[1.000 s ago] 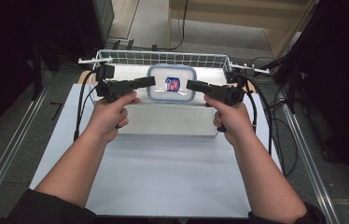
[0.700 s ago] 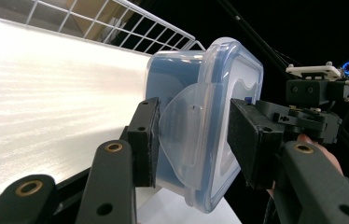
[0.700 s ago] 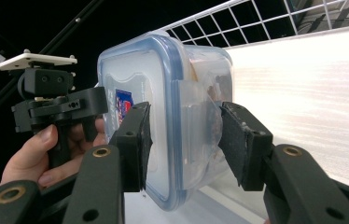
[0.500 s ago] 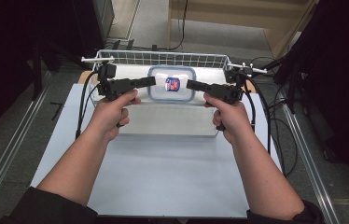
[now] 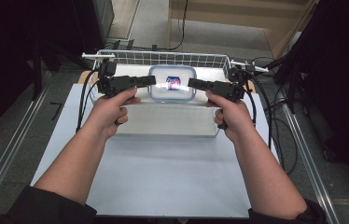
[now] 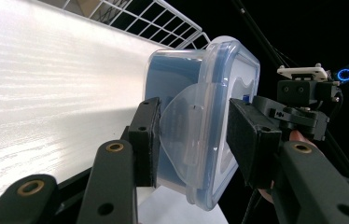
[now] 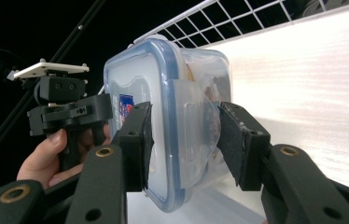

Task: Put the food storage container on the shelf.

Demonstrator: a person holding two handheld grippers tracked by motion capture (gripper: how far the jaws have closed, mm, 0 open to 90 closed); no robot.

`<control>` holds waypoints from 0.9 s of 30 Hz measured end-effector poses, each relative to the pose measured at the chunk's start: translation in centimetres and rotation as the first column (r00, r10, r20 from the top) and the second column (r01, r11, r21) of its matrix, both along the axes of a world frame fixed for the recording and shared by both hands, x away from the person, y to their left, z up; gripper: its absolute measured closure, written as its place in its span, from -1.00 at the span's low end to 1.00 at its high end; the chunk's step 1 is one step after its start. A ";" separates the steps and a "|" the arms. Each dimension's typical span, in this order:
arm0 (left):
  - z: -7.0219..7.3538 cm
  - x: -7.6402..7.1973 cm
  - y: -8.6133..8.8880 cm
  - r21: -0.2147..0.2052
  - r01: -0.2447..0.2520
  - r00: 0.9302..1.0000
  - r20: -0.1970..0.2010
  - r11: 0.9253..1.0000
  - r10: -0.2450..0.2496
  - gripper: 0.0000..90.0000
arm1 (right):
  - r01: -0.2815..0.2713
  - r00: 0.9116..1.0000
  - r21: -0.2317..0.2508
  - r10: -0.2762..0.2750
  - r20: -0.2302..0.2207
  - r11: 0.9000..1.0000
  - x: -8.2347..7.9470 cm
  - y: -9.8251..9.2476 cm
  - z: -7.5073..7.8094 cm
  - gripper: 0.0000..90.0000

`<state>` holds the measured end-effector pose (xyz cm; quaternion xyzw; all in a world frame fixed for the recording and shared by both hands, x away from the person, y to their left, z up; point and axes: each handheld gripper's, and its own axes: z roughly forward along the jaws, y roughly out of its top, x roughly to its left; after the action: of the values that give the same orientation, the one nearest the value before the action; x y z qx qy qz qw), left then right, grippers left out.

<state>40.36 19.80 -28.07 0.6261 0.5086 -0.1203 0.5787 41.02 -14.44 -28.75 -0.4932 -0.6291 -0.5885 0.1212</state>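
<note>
A clear plastic food container with a blue-rimmed lid and a small red and blue label sits inside the wire basket. My left gripper reaches in from the left and my right gripper from the right, each held level. In the left gripper view the container has its side latch flap between my left gripper's two pads, one on the lid and one under the base. In the right gripper view my right gripper clamps the opposite end of the container the same way.
The basket's white floor is brightly lit. A white raised block lies in front of it on a pale sheet. Metal rails run along both table sides. Cables trail at the right. Across the container stands the other gripper, likewise.
</note>
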 end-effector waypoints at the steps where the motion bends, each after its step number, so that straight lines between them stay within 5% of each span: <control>1: 0.0 0.0 0.0 0.002 0.004 1.000 -0.001 1.000 -0.004 0.25 | -0.001 1.000 0.000 0.001 -0.007 1.000 0.1 0.0 -0.1 0.26; 6: -0.1 0.2 -0.1 -0.001 -0.002 1.000 -0.012 1.000 0.002 0.25 | -0.001 1.000 0.002 0.001 -0.013 1.000 0.3 -0.1 -0.2 0.26; 27: -0.2 1.0 -1.3 0.063 -0.047 0.998 0.051 0.997 0.044 0.14 | 0.047 0.999 -0.005 -0.047 -0.023 0.999 1.1 0.1 -0.7 0.17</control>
<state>41.32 18.49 -28.24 0.6354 0.5119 -0.0750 0.5732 42.11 -14.36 -29.45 -0.5148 -0.6173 -0.5840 0.1135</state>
